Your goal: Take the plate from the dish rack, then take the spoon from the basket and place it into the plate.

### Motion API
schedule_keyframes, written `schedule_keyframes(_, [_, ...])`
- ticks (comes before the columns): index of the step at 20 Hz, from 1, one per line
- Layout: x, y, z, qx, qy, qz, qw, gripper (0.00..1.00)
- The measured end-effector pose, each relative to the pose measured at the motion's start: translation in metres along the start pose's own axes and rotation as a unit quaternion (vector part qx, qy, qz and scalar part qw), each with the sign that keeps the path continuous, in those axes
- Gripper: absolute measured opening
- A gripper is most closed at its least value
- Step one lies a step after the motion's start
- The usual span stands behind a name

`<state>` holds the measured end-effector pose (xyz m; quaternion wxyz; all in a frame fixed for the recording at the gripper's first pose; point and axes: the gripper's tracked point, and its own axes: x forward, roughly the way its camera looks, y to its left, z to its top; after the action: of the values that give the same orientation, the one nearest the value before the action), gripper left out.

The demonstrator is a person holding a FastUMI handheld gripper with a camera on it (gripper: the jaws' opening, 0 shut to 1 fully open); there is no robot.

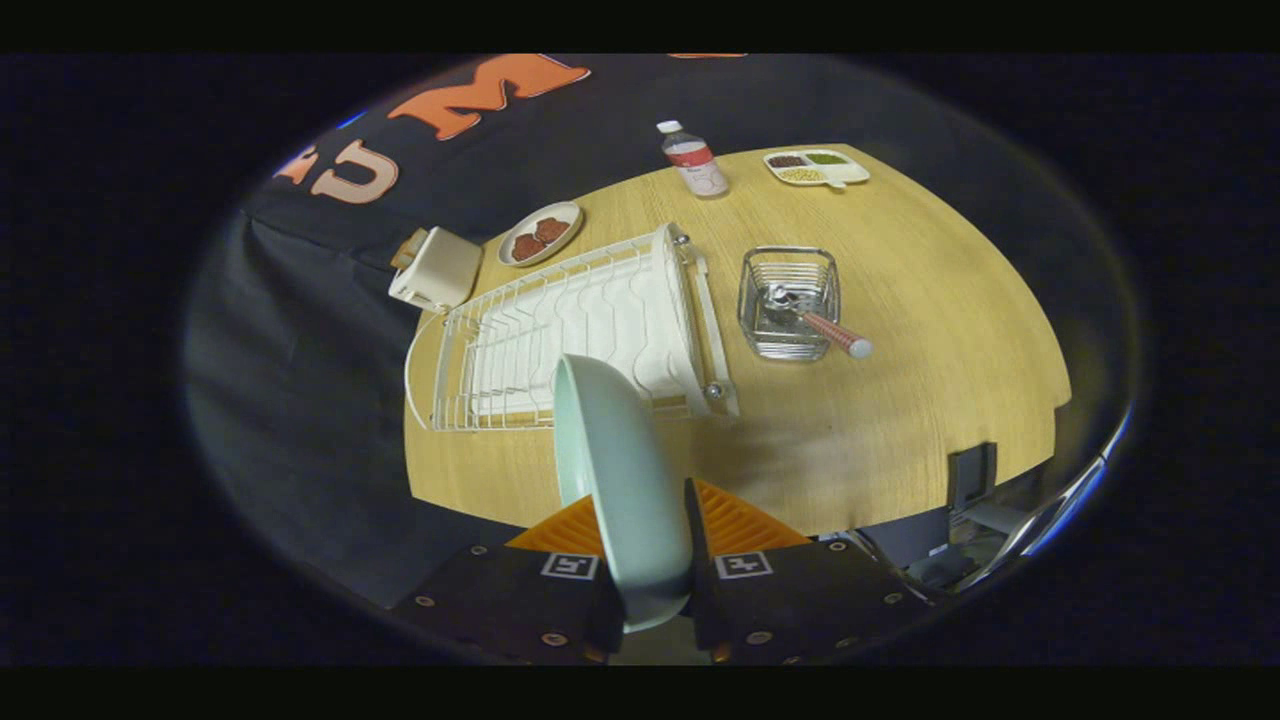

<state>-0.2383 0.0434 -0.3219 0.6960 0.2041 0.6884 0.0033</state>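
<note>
Table (900, 420): a round-edged wooden top, seen from above and tilted, bearing everything below.

Rack (560, 330): a white wire dish rack lying across the middle of the table, its slots bare. It sits just beyond the plate's upper edge.

Plate (615, 480): pale green, held on edge between the fingers, its rim running up from the gripper toward the rack. It is clear of the rack's wires and lifted over the table's near side.

Gripper (650, 580): both fingers press on the plate's lower rim, one on each face, the jaws narrow around it.

Basket (790, 300): a small wire basket standing beside the rack, apart from it, well beyond the fingers.

Toaster (437, 268): a cream box at the table's far edge, past the rack's end.

Dish (540, 233): a small dish with dark brown pieces, near the toaster.

Tray (816, 166): a divided tray with small portions, at the far side.

Bottle (693, 158): clear, white-capped, upright near the tray.

Spoon (815, 322): its metal bowl lies inside the basket; the striped handle sticks out over the basket's near wall.

Step in hand, by judgement: the plate is out of the rack and has yet to be set down. The next move calls for laying it flat on open table, probably on the near side by the basket, letting go, then taking the spoon by its jutting handle.
</note>
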Motion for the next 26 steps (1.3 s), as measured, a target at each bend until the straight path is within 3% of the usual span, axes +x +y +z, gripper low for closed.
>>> schedule_keyframes(14, [0.064,-0.007,-0.050,0.058,0.024,0.059,0.996,0.28])
schedule_keyframes(20, [0.085,0.009,-0.060,0.074,0.017,0.092,0.993,0.35])
schedule_keyframes(26, [0.106,-0.015,-0.057,0.089,-0.006,0.054,0.995,0.29])
